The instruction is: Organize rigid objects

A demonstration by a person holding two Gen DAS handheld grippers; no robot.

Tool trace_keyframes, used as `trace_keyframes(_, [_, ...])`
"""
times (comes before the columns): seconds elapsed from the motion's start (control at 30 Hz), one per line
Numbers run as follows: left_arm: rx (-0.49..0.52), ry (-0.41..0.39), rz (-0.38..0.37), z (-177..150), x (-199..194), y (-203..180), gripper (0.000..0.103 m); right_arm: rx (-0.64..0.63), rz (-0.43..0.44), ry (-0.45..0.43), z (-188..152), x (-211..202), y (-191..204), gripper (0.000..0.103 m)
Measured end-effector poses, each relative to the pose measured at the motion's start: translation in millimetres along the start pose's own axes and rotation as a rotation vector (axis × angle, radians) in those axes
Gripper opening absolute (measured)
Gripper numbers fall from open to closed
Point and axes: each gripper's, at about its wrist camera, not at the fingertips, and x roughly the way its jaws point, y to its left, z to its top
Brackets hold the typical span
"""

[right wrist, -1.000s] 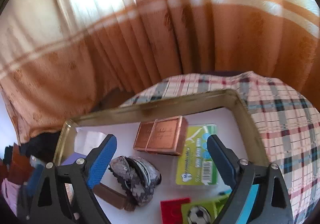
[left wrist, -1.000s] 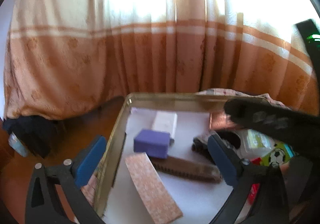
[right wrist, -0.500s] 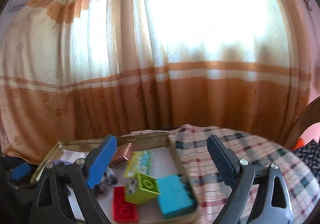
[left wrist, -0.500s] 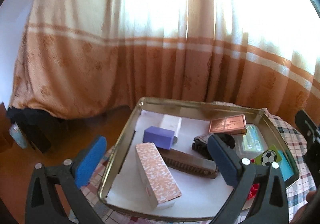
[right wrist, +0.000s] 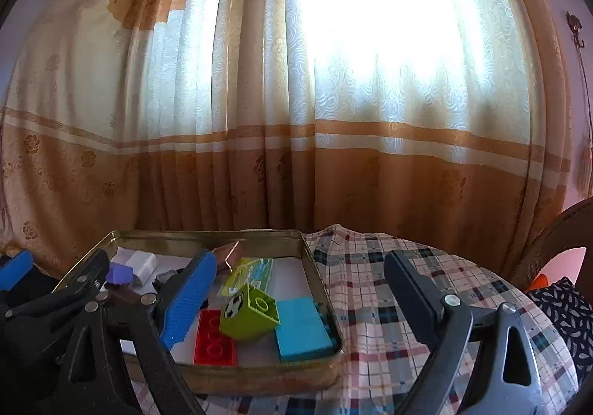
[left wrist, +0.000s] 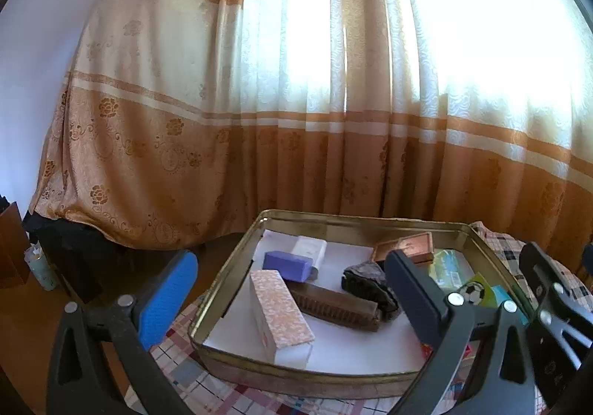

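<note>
A gold-rimmed metal tray [left wrist: 296, 378] rests on a plaid cloth. It holds a pink patterned box [left wrist: 281, 315], a purple block [left wrist: 287, 264], a white box [left wrist: 309, 248], a brown ridged bar [left wrist: 333, 303], a dark lumpy object [left wrist: 367, 285] and a copper box [left wrist: 407, 246]. In the right wrist view the tray [right wrist: 259, 376] also shows a red brick [right wrist: 215, 337], a green football brick [right wrist: 248, 311] and a blue brick [right wrist: 300, 326]. My left gripper [left wrist: 292, 300] hangs open before the tray's near edge. My right gripper [right wrist: 300, 298] is open over the tray's right corner, holding nothing.
An orange and cream curtain [left wrist: 259, 118] hangs close behind the tray. The plaid cloth [right wrist: 389, 285] stretches to the right of the tray. A wooden chair back [right wrist: 556, 240] and a dark patterned cushion [right wrist: 563, 307] stand at the far right. Dark floor clutter [left wrist: 74, 252] lies left.
Both grippers have drawn back and tilted up, so the tray looks smaller and lower. The right gripper swung right; the tray now sits to its left. Both stayed open.
</note>
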Motion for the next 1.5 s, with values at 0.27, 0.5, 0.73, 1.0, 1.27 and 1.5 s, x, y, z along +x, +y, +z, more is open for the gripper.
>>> trace_keyframes(0.27, [0.007, -0.018, -0.032, -3.8, -12.5, -10.8, 0.103, 0.027, -0.023, -0.014, -2.8, -15.2, -14.7, 0.094])
trace_keyframes(0.5, [0.012, -0.008, -0.053, -4.3, -13.5, -14.6, 0.103, 0.023, -0.030, -0.016, -4.7, -20.6, -20.3, 0.094])
trace_keyframes(0.73, [0.025, -0.006, -0.063, -5.7, -16.6, -20.4, 0.103, 0.017, -0.051, -0.026, -6.0, -27.3, -25.0, 0.094])
trace_keyframes(1.0, [0.020, -0.023, -0.056, -5.6, -18.6, -19.6, 0.103, 0.030, -0.059, -0.060, -5.8, -37.5, -32.1, 0.094])
trace_keyframes(1.27, [0.039, -0.015, -0.070, -5.6, -19.8, -21.5, 0.103, 0.041, -0.052, -0.052, -4.9, -35.2, -34.5, 0.094])
trace_keyframes(1.5, [0.096, -0.016, -0.095, -5.5, -20.6, -33.7, 0.103, 0.097, -0.088, -0.103, -3.5, -39.1, -49.2, 0.094])
